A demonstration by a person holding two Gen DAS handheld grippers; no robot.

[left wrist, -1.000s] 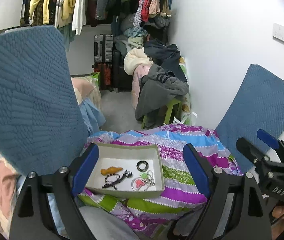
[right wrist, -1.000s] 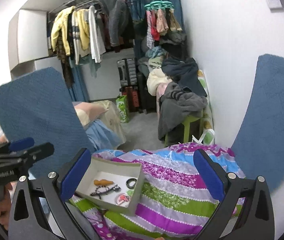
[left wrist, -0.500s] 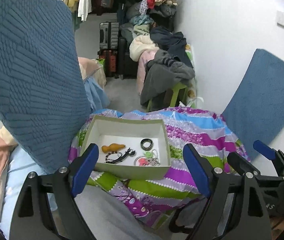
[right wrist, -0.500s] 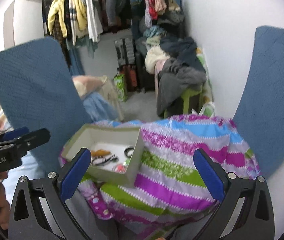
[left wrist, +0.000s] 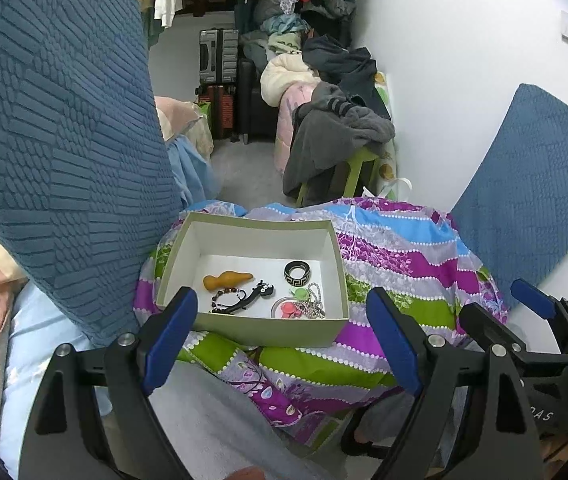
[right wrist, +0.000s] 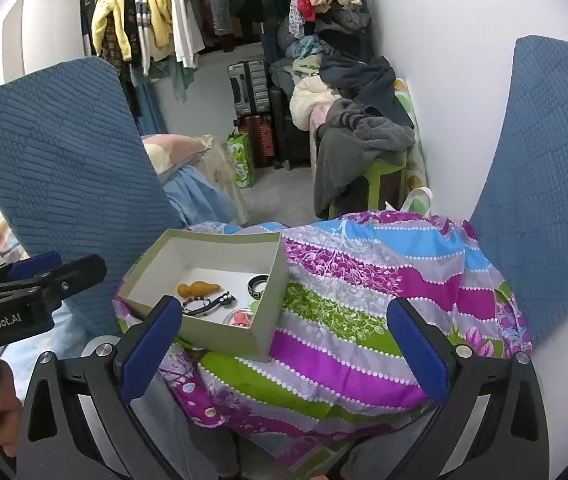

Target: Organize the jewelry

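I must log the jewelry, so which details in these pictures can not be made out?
- Right wrist view: the box near wall hides part of the pink piece.
- Left wrist view: the bead bracelet and chain are too small to count links.
- Both views: the floral cloth hides what supports the box.

even bright indoor light, sharp, fisheye-warped dark corners

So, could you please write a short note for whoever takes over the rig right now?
Left hand-held gripper: open, empty, just short of the box.
Right hand-held gripper: open, empty, over the striped quilt.
The box sits on the quilt and holds the orange piece, black ring, bead bracelet, black clip and pink-green charms with chain, all loose.
Done: nothing visible.
Left: sort the pieces.
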